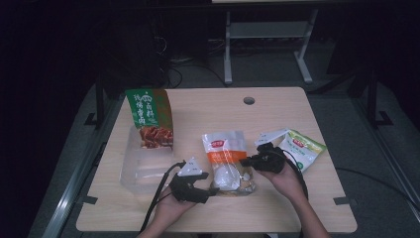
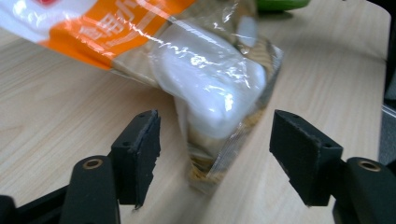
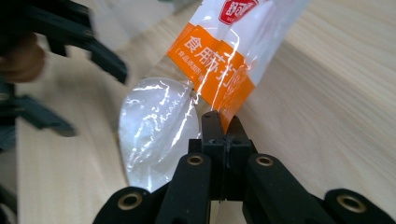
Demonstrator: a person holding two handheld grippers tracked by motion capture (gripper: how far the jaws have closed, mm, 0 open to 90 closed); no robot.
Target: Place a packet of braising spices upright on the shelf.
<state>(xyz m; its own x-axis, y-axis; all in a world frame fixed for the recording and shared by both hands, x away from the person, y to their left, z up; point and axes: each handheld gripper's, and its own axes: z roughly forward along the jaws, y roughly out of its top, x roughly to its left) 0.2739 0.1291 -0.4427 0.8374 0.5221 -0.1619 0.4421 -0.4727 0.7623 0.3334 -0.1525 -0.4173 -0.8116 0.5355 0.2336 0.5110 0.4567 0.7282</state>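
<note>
Pinched in the right gripper (image 3: 223, 122), the slippery pouch (image 3: 219, 65) (soft) is best gripped at its edge; left gripper (image 2: 215, 140) gapes beside it

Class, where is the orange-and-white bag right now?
In the high view, the orange-and-white bag lies near the table's front edge, between the left gripper and right gripper.
</note>
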